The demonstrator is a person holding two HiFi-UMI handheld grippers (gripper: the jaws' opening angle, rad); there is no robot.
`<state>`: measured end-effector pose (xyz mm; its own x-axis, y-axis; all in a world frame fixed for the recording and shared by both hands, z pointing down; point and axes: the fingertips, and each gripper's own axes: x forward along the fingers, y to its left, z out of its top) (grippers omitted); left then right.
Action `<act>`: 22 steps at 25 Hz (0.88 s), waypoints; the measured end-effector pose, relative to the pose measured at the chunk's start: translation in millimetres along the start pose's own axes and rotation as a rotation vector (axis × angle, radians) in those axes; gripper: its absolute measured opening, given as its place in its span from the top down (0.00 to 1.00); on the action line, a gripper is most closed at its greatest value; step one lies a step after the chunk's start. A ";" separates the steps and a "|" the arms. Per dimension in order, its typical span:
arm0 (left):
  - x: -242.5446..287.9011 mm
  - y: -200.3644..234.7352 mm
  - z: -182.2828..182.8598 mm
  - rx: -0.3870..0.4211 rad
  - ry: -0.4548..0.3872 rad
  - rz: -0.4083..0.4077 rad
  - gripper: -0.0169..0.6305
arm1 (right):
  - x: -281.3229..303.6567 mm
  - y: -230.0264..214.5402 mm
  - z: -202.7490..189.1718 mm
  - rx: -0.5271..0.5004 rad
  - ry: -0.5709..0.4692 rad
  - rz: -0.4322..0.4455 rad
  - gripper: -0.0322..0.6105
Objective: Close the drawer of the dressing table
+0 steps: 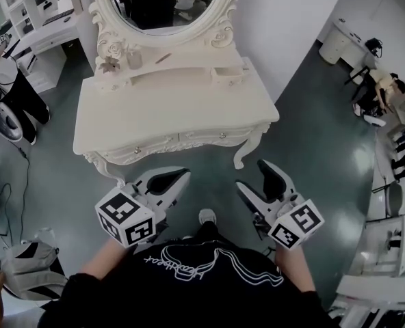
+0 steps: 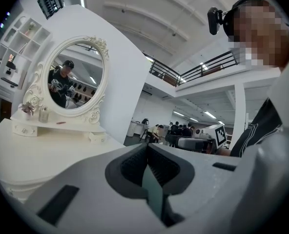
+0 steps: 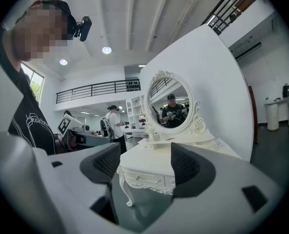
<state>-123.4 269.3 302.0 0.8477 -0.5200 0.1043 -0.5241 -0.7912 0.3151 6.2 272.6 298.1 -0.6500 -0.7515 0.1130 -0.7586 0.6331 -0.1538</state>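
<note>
The white dressing table (image 1: 189,111) stands in front of me with an oval mirror (image 1: 163,5) on top. Its two drawer fronts (image 1: 178,141) sit under the top edge and look flush with the front. Both grippers hang in the air short of the table, apart from it. My left gripper (image 1: 170,181) is shut, its dark pads meeting with nothing between them (image 2: 147,152). My right gripper (image 1: 260,181) is open with nothing in it; through its gap (image 3: 145,172) the right gripper view shows the table (image 3: 156,152), its drawer knobs and a curved leg.
Small items and a vase stand on the shelf (image 1: 131,63) under the mirror. A person (image 1: 14,91) stands at the far left by white shelving (image 1: 38,19). Other people and desks (image 1: 387,91) are at the right. A grey bag (image 1: 24,268) lies on the floor at lower left.
</note>
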 end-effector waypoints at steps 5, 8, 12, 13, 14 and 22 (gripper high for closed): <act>8.7 8.7 3.3 0.000 -0.003 0.004 0.97 | 9.2 -12.8 -0.5 0.000 -0.005 -0.002 0.46; 16.9 17.9 5.1 -0.002 -0.002 0.012 0.97 | 17.4 -22.9 0.4 0.007 -0.011 0.004 0.47; 33.3 33.7 6.7 -0.012 0.004 0.019 0.97 | 31.3 -39.3 4.1 0.014 -0.024 0.021 0.49; 38.9 38.6 6.9 -0.012 0.006 0.020 0.97 | 35.5 -45.4 4.2 0.014 -0.024 0.023 0.49; 45.3 43.9 7.4 -0.012 0.008 0.021 0.97 | 40.0 -52.6 3.7 0.015 -0.023 0.023 0.49; 112.0 93.2 19.6 -0.046 0.030 0.044 0.97 | 83.5 -127.7 7.8 0.052 0.000 0.038 0.50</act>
<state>-78.9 130.9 324.6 0.8266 -0.5434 0.1465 -0.5569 -0.7522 0.3523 49.1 127.6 319.6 -0.6782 -0.7271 0.1061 -0.7301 0.6505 -0.2091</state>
